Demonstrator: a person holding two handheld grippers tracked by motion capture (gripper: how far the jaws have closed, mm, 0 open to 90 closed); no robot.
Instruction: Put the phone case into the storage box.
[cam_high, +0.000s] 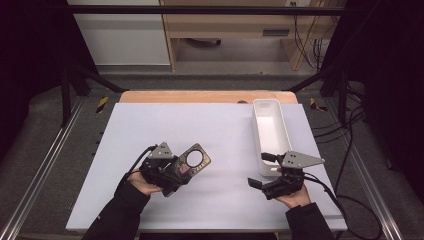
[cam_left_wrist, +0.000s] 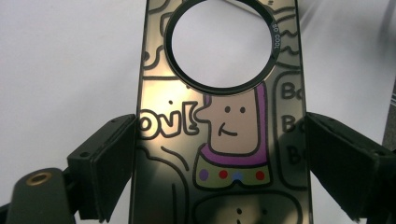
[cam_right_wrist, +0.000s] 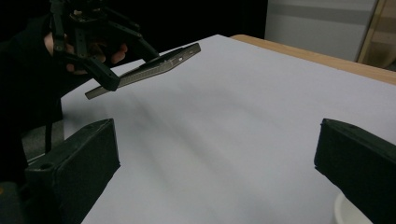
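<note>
Two hand-held grippers at the lower edge of the high view, forearms in dark sleeves entering from below. Left gripper (cam_high: 176, 172), lower left of centre: jaws clamped on the long edges of a phone case (cam_high: 192, 161), held clear of the white table sheet (cam_high: 220, 145) and angled toward the upper right of the frame. Seen along the jaws in the left gripper view (cam_left_wrist: 219, 154): both pads pressed against the case sides, case (cam_left_wrist: 219, 140) rising up the middle of the frame, glossy dark surface with cartoon outlines, a purple-framed face at centre, a large round camera opening at the top. Right gripper (cam_high: 262, 170), lower right of centre: jaws spread wide, nothing between them, upper jaw just beside the near end of the white tray (cam_high: 260, 131). Same spread in the right gripper view (cam_right_wrist: 215, 163), one jaw at lower left, the other at right edge, bare white sheet between; left gripper and case (cam_right_wrist: 149, 70) farther off at upper left of that frame, case edge-on and tilted, raised above the sheet. Farther back in the high view: long white tray, empty, lying lengthwise at right of centre. Beyond it: strip of wooden table edge (cam_high: 200, 96) along the far side of the sheet.
</note>
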